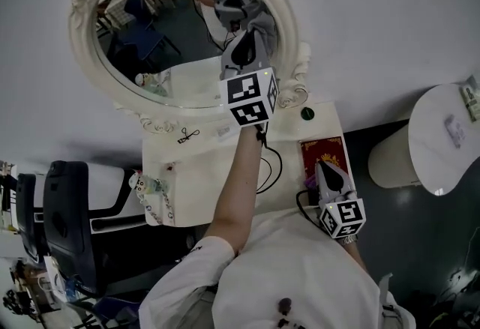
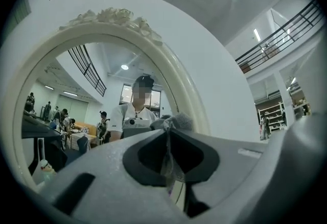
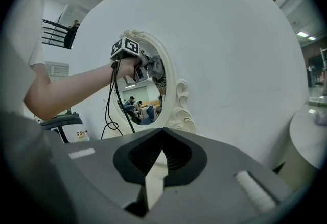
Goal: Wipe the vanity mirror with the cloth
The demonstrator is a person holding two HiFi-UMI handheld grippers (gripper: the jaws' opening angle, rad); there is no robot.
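The oval vanity mirror in its carved cream frame stands at the back of a cream vanity table. My left gripper is raised to the right part of the glass, shut on a grey cloth that presses on the mirror. In the left gripper view the cloth bunches at the tips of the left gripper. From the right gripper view I see the left gripper and cloth at the mirror. My right gripper hangs low, shut and holding nothing.
A red book lies on the table's right end under the right gripper, with a small green knob behind it. Black cables trail over the table. A round white side table stands right; black equipment stands left.
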